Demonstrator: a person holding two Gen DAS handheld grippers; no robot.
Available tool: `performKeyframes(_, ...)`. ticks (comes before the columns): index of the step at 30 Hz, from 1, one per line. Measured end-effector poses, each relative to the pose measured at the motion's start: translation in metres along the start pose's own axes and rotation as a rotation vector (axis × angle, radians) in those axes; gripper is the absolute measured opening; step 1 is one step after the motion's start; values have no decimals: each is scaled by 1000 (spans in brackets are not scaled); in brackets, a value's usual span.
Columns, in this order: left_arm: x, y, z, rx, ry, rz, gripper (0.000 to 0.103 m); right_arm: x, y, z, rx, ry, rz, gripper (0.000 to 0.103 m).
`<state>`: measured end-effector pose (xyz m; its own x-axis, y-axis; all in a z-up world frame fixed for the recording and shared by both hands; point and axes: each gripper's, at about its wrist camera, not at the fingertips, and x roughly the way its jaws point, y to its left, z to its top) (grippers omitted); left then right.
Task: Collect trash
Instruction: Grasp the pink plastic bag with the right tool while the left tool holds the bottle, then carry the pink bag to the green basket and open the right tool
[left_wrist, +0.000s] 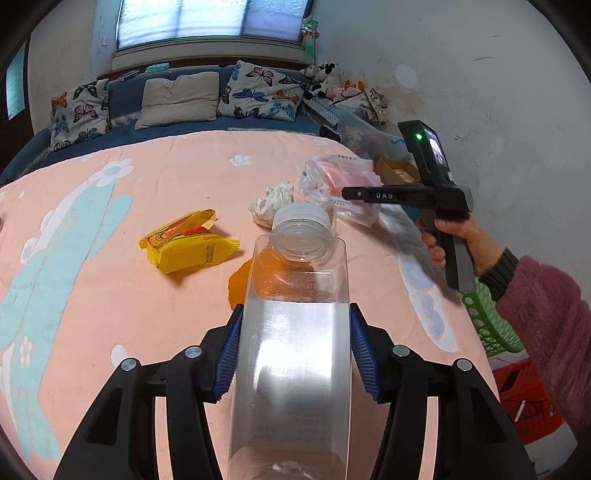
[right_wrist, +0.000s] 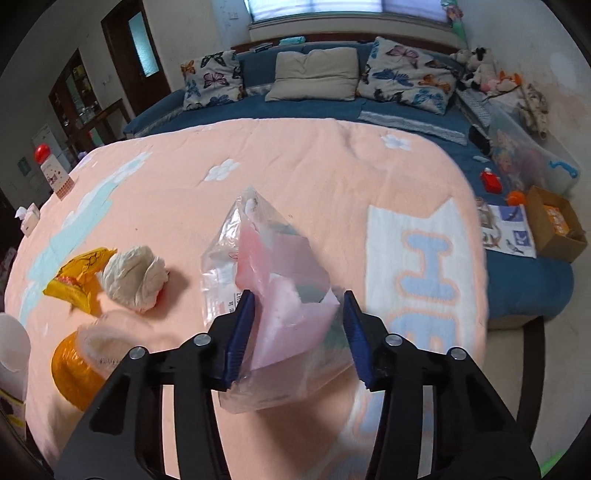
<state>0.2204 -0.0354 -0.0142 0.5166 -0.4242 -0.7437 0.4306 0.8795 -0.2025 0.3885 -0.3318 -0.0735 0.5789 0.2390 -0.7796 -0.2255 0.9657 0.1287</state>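
Observation:
My left gripper (left_wrist: 295, 332) is shut on a clear plastic bottle (left_wrist: 291, 369) with a white cap, held above the pink blanket (left_wrist: 147, 314). A yellow snack wrapper (left_wrist: 188, 245), a crumpled white tissue (left_wrist: 273, 201), an orange piece (left_wrist: 238, 284) and a clear plastic bag (left_wrist: 332, 184) with pink paper lie on the blanket. My right gripper (right_wrist: 299, 332) is open, its jaws on either side of the clear bag (right_wrist: 273, 295). The tissue (right_wrist: 133, 278), the wrapper (right_wrist: 79, 278) and an orange item (right_wrist: 74, 369) lie to its left. The right gripper also shows in the left wrist view (left_wrist: 351, 194).
A green basket (left_wrist: 491, 325) and a red crate (left_wrist: 528, 398) stand beside the bed at the right. A cardboard box (right_wrist: 554, 225) and small toys sit on the blue sheet (right_wrist: 517, 277). Pillows (right_wrist: 314, 74) line the far end.

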Motion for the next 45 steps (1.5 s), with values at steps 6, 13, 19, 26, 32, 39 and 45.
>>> performKeyframes(6,-9,-12,-3,8,-18,-16,53,-38,-2,-23,33,-39,-15,43)
performKeyframes(13,-14,-36,-10,29,-22,-54,53,-93,-8,-58,86,-80,-33,43)
performKeyframes(19,-15,-63,-11,63,-27,-97,53,-138,-20,-103,139,-101,-64,43)
performKeyframes(26,-11,-100,-10,108,-21,-161,53,-187,-49,-161,215,-115,-167,43)
performKeyframes(32,-2,-136,-8,156,-7,-207,53,-220,-86,-207,282,-107,-294,45)
performKeyframes(39,16,-189,-1,230,23,-267,53,-244,-123,-249,358,-98,-382,47)
performKeyframes(45,31,-235,9,288,37,-316,53,-254,-148,-271,420,-97,-413,63)
